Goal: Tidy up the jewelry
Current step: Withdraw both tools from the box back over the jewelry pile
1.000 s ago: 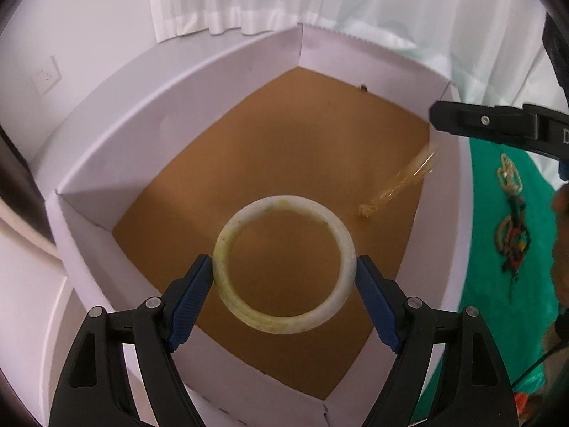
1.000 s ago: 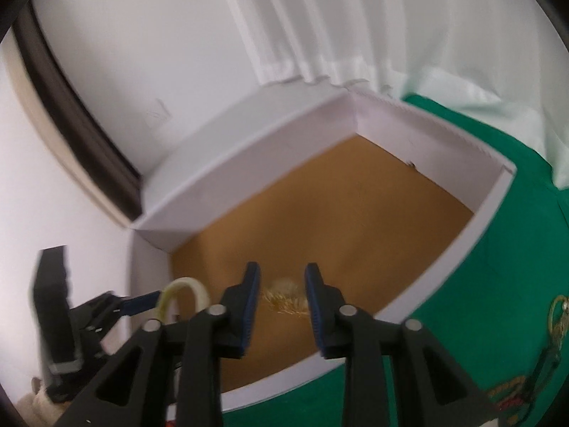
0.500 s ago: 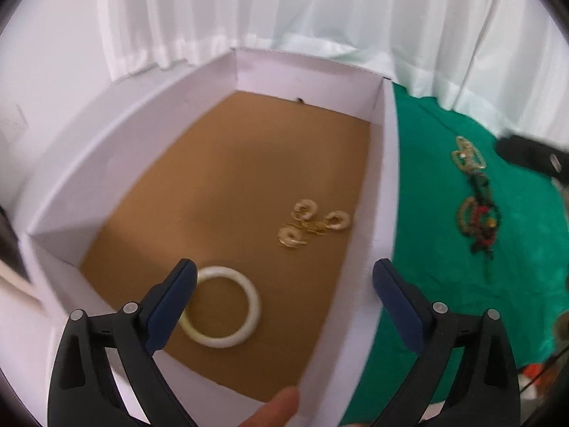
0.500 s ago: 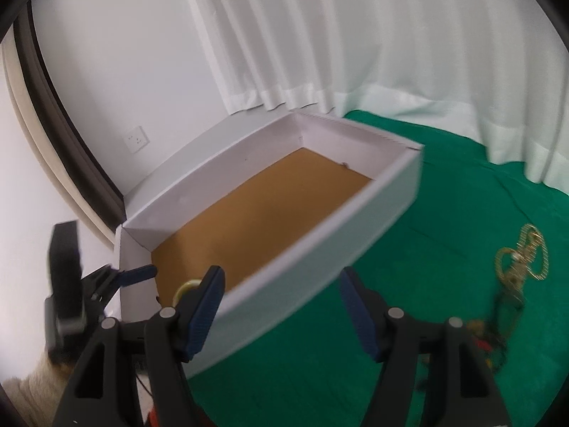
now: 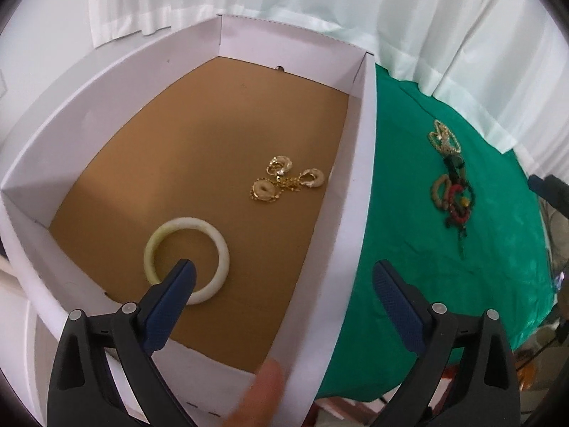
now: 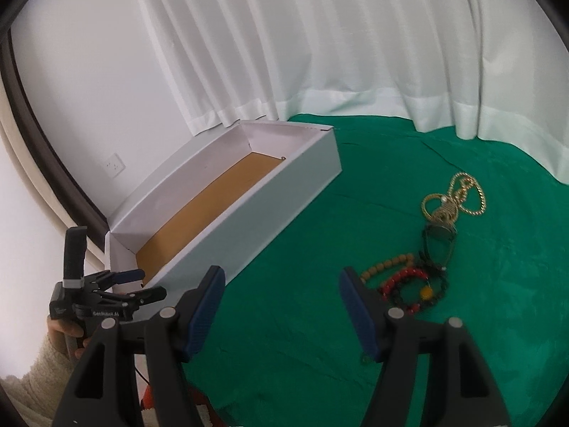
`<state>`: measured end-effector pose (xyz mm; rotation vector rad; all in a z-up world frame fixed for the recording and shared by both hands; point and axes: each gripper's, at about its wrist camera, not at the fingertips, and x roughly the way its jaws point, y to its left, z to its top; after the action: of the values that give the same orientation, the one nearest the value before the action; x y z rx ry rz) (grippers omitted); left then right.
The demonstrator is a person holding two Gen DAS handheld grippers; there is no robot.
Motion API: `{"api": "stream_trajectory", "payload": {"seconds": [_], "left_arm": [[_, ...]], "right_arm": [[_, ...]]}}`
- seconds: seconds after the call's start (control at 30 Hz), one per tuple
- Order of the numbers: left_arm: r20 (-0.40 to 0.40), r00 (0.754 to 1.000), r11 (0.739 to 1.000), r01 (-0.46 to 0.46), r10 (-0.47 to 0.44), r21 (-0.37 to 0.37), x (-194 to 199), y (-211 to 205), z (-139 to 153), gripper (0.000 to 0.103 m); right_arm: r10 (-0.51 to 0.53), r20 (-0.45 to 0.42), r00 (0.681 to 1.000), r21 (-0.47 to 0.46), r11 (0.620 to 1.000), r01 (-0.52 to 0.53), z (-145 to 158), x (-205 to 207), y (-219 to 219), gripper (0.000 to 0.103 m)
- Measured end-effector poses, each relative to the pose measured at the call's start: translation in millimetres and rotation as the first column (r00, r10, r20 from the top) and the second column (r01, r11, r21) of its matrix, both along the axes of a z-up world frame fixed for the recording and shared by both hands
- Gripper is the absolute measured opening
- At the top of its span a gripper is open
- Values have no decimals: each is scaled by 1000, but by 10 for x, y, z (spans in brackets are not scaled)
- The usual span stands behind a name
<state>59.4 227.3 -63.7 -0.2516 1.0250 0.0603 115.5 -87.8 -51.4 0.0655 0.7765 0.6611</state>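
Observation:
A white bangle (image 5: 185, 222) lies flat on the brown floor of the white box (image 5: 355, 163), near its close end. Gold earrings and a chain (image 5: 284, 181) lie further in, by the right wall. My left gripper (image 5: 282, 270) hangs open above that end with nothing between its fingers. My right gripper (image 6: 281, 277) stands open and empty over the green cloth (image 6: 284, 338), to the right of the box (image 6: 270, 210). Ahead of it lie a gold chain (image 6: 455, 199), a green pendant (image 6: 439, 240) and bead bracelets (image 6: 409, 281).
White curtains (image 6: 320, 53) hang behind the table and meet the cloth. A hand in a cream sleeve (image 6: 32, 384) holds the left gripper (image 6: 153, 283) at the box's near end. A fingertip (image 5: 263, 398) shows at the box's near wall.
The left gripper opened and let go of the bangle, which now lies on the box floor. The right gripper dropped the gold pieces into the box, opened wider and swung right over the cloth.

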Motion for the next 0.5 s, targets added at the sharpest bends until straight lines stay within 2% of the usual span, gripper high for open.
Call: {"api": "stream_trajectory", "payload": {"seconds": [0.13, 0.23, 0.5], "left_arm": [[-53, 998, 997, 35, -32, 64, 29, -109, -43, 99], [-54, 998, 992, 36, -30, 118, 15, -184, -35, 99], [-52, 996, 986, 73, -66, 148, -109, -420, -5, 99]], "right_arm": [[-11, 7, 1000, 5, 1000, 11, 17, -51, -75, 68], [-21, 11, 1000, 12, 1000, 21, 21, -74, -103, 68], [-35, 9, 999, 16, 999, 35, 12, -120, -172, 68]]}}
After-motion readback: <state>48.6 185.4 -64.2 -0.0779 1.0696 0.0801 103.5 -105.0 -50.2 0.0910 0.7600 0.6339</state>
